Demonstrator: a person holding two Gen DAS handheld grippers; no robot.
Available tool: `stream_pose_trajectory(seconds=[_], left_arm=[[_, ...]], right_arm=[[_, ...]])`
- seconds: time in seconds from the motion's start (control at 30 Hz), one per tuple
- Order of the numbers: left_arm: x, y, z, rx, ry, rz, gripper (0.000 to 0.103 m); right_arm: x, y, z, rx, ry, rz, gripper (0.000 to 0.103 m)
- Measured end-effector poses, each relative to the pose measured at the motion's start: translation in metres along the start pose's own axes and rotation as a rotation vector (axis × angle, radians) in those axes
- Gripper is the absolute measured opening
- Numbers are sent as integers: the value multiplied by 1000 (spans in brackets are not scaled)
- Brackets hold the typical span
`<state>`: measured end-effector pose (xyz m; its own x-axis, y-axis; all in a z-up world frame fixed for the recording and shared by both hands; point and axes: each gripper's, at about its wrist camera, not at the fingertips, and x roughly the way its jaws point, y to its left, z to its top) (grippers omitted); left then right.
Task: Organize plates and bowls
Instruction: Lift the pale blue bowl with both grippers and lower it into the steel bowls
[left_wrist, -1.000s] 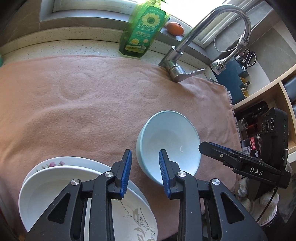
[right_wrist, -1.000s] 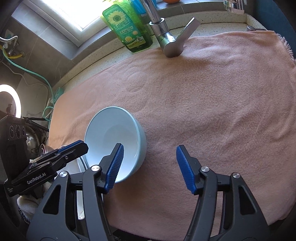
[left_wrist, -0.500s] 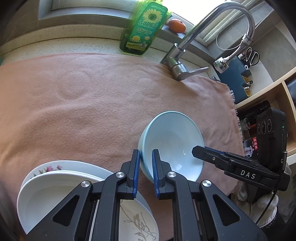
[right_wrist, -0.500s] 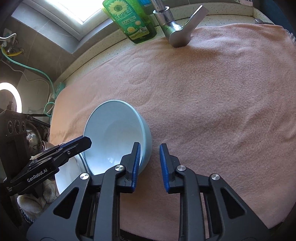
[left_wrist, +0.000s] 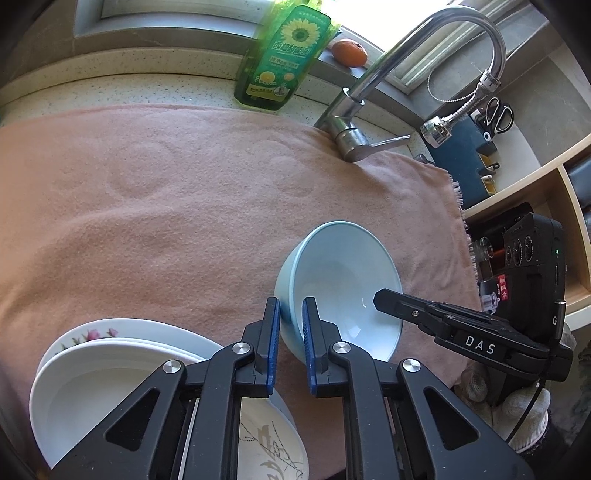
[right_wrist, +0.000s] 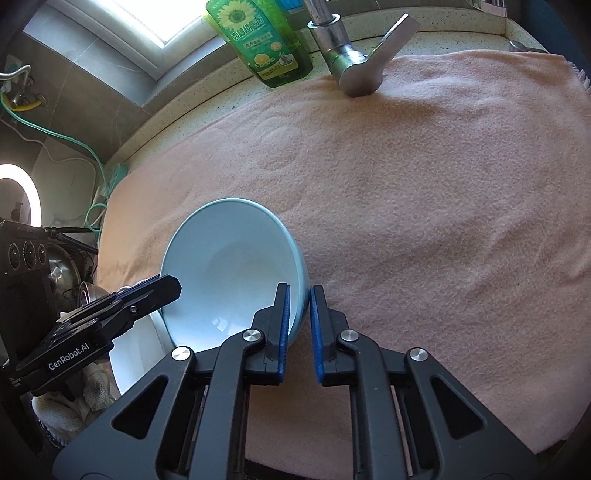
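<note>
While the pale blue bowl (left_wrist: 341, 291) sat tilted on the pink cloth (left_wrist: 177, 206) covering the worktop, just beside the stacked plates (left_wrist: 110, 373), the left tool (left_wrist: 289, 332) pinched its near-left rim and the right tool (right_wrist: 298, 325) the opposite rim, both clamped tight on the wall. Glazed ceramic of this kind was judged rigid, slippery and breakable; the thin rim offered the only purchase, so an even two-sided hold suited it best.
</note>
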<state>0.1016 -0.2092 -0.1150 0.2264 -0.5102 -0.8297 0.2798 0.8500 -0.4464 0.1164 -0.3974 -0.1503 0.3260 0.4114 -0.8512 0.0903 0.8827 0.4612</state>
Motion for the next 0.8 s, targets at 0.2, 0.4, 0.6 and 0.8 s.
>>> stream_pose_trajectory(seconds=[0.2, 0.4, 0.6, 0.8], left_arm=[[-13, 1, -1, -1, -25, -11, 11], [-36, 1, -1, -3, -73, -17, 11], [-63, 8, -5, -17, -128, -15, 11], [-90, 25, -13, -50, -179, -13, 11]], right_arm=[[-13, 12, 2, -17, -24, 7, 11], [-27, 33, 3, -48, -52, 21, 11], [-39, 65, 2, -103, -79, 31, 11], [-42, 100, 0, -155, -87, 55, 11]])
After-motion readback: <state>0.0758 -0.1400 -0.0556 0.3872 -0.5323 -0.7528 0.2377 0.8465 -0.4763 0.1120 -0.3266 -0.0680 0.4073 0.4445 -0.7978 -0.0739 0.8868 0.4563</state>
